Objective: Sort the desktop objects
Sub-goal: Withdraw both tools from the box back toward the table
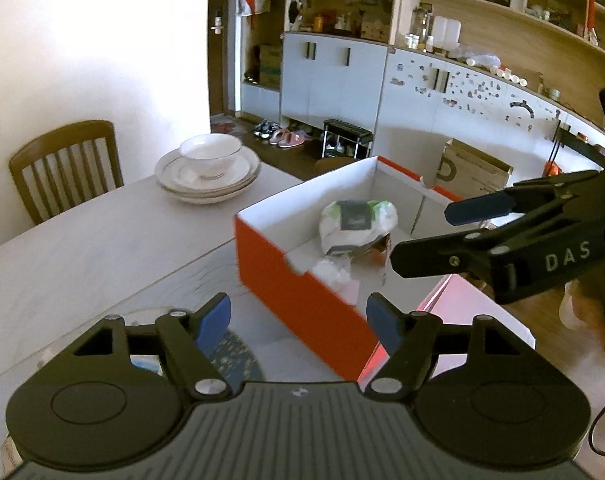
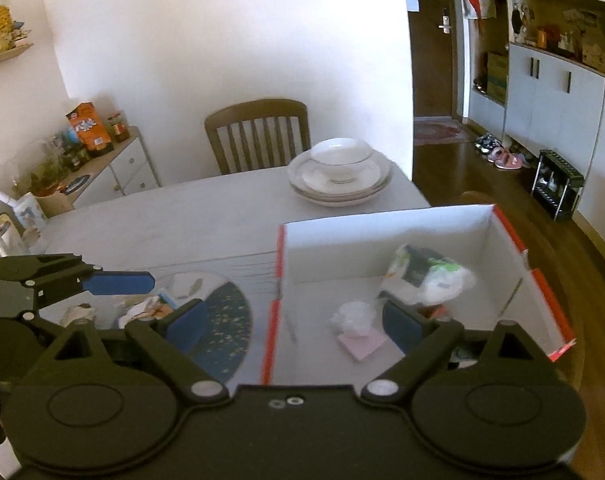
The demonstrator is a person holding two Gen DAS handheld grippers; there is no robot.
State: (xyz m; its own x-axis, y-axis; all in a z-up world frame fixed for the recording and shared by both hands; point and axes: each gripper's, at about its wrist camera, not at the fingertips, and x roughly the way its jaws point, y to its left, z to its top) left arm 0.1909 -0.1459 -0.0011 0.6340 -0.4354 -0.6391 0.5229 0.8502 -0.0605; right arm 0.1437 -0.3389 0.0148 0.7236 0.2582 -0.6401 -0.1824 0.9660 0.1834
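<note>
On the surface, near its right edge: an open orange box [image 2: 542,300] with white inner walls stands with its long side running away from the cameras.
Box contents: a white-and-green plastic packet [image 2: 426,276] lies toward the far end; a crumpled clear wrapper [image 2: 352,316] rests on a pink pad of notes [image 2: 362,342] nearer the front.
Surface [image 1: 82,248]: pale wood grain; its far right corner carries the crockery.
Crockery: a white bowl [image 1: 211,156] sits on a stack of white plates [image 1: 206,180], well apart from the box.
Left of the box: a dark blue folding fan [image 2: 226,316] speckled with gold lies spread on the surface, with crumpled scraps of paper [image 2: 142,312] just beside it.
Left hand-held gripper [image 1: 298,318]: jaws apart, blue pads [image 1: 212,320] with nothing between them; it hangs above the near left corner of the box.
Right hand-held gripper [image 2: 292,318]: jaws spread wide, nothing held; its left finger is over the fan, its right finger over the inside of the box.
Right gripper from the left camera: it reaches in from the right edge [image 1: 498,232], fingers pointing across the box, pads touching nothing.
Chair [image 2: 258,132]: brown, slatted, at the far edge of the surface.
Background: white cupboards and open shelves [image 1: 482,20] along the wall, shoes [image 1: 282,134] on the wooden floor.
</note>
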